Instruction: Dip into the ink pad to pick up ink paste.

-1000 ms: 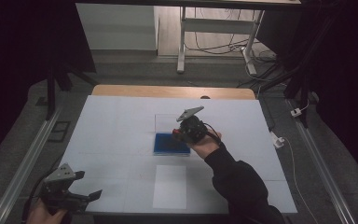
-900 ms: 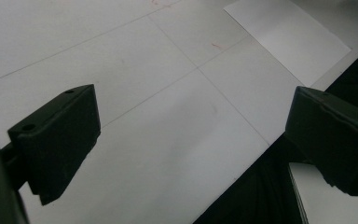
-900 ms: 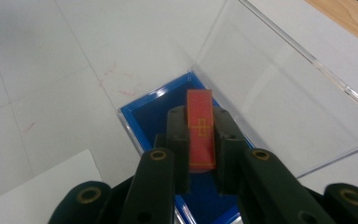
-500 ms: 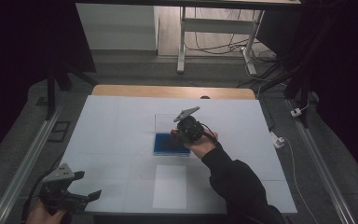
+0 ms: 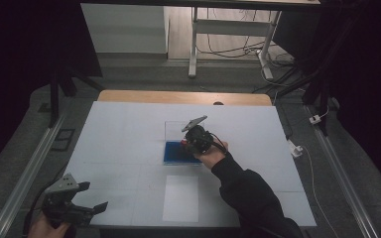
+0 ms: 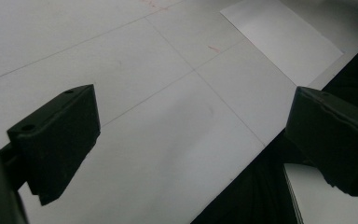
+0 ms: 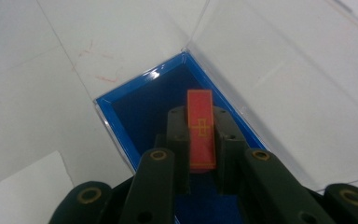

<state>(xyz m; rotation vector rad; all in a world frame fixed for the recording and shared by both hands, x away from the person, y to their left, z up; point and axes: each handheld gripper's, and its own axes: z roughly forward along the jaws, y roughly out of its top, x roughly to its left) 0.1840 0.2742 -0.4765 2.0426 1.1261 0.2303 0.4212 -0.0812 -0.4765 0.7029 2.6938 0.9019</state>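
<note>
The right gripper (image 7: 200, 140) had its jaws clamped on a flat red rectangular block with a gold cross mark (image 7: 200, 128), held over the open blue-lined clear plastic box (image 7: 121, 119) on the white counter (image 5: 124, 134). Done well, the block would go down level and centred between the box walls, clear of the raised clear lid (image 7: 279, 56), and be let go only once seated. The left gripper (image 6: 191, 154) hung with its jaws wide apart and empty near the counter's front edge.
</note>
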